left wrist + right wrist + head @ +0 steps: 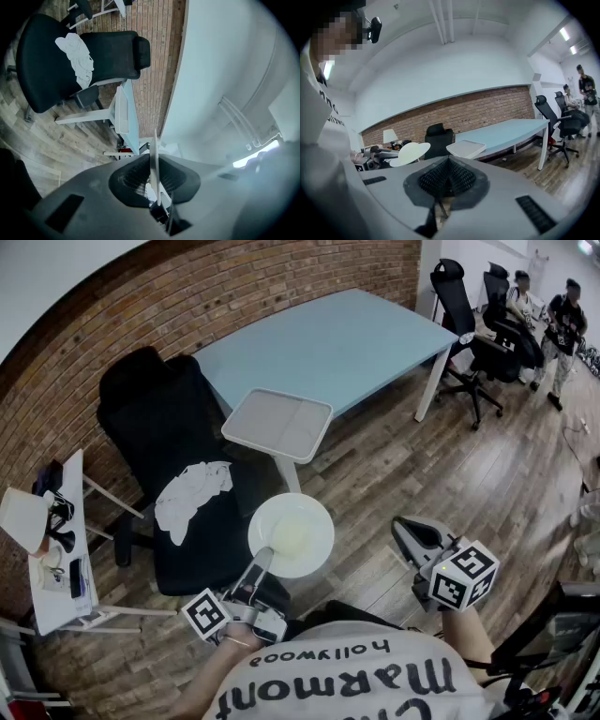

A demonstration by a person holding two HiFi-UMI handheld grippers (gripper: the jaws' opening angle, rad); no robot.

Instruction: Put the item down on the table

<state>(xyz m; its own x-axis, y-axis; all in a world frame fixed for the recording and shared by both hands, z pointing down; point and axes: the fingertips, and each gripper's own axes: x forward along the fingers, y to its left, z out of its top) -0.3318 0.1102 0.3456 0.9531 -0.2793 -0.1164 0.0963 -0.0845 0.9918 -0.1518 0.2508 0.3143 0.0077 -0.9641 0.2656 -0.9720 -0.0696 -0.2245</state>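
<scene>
Pinched in the left gripper (261, 563) at near left: a round, smooth white plate (291, 535), clamped by its near rim between ribbed black pads, face up and roughly level, shallow well at the centre. In the left gripper view, only the thin pale edge of the plate (154, 145), upright between the jaws of the left gripper (154, 164). Held in the air, above the near right edge of a black fabric office chair (173, 474) and the grey-brown plank floor (403, 474); not resting on any surface.

Just beyond the plate, a small white tray table (278, 424), rectangular with rounded corners and a raised lip. Farther off, a large light blue table (337, 343), matte and smooth, on white legs, along a curved red brick wall (234, 296).

Draped over the chair seat, a crumpled white cloth (192, 493).

At near right, the right gripper (412, 535), jaws pressed together with nothing between them, well apart from the plate.
</scene>
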